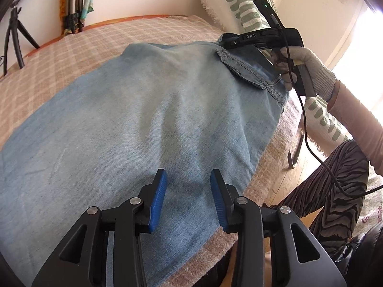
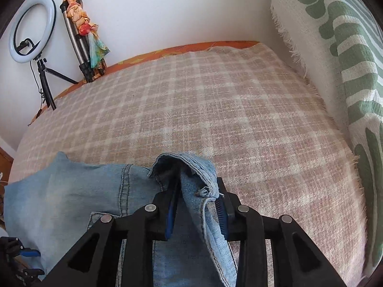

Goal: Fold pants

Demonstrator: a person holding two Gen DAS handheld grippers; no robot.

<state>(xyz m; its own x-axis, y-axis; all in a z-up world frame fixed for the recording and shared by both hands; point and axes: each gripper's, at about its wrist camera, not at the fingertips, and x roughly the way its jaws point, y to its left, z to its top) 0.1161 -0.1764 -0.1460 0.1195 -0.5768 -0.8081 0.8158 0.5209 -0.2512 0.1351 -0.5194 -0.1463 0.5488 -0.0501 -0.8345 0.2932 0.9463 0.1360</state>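
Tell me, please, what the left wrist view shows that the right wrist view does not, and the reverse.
Only the left wrist view shows the open left gripper over the spread leg, the person's gloved right hand and the wooden floor. Only the right wrist view shows the right gripper shut on the waistband, and the ring light. Both show the jeans, the checked blanket and the green patterned throw.

Pants' left end: the light-blue denim pants [image 1: 134, 119] run past the frame's left edge.
Waistband: partly hidden inside the right hand-held gripper [image 2: 197, 205].
Bed's plaid blanket [image 2: 215, 110]: covered beneath the denim.
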